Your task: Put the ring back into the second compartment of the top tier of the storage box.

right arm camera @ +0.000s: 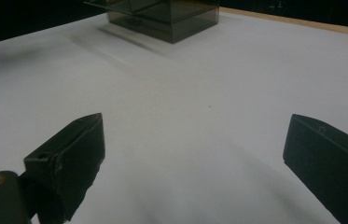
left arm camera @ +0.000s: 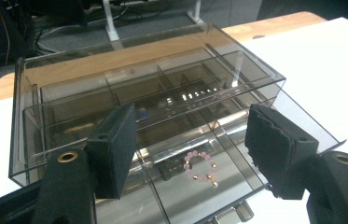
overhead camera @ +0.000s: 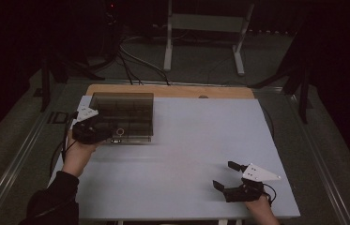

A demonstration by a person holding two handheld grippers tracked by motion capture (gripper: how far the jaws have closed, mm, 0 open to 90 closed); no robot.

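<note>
A smoky transparent organizer box (overhead camera: 125, 108) stands at the far left of the white table (overhead camera: 186, 150). Its lower drawer (left arm camera: 308, 122) is pulled out toward me. A pink bead bracelet (left arm camera: 199, 167) with a small gold charm lies in one drawer compartment, seen as a small ring (overhead camera: 120, 132) in the high view. My left gripper (left arm camera: 195, 126) hovers open just above the drawer, its pads (left arm camera: 115, 149) apart on either side of the bracelet and not touching it. My right gripper (overhead camera: 223, 174) rests near the front right of the table, open and holding nothing (right arm camera: 195, 135).
A wooden strip (overhead camera: 172, 90) runs along the table's far edge behind the box. Beyond it a white desk frame (overhead camera: 205, 28) and cables lie on the dark floor. The box (right arm camera: 171, 18) sits far ahead in the right gripper view.
</note>
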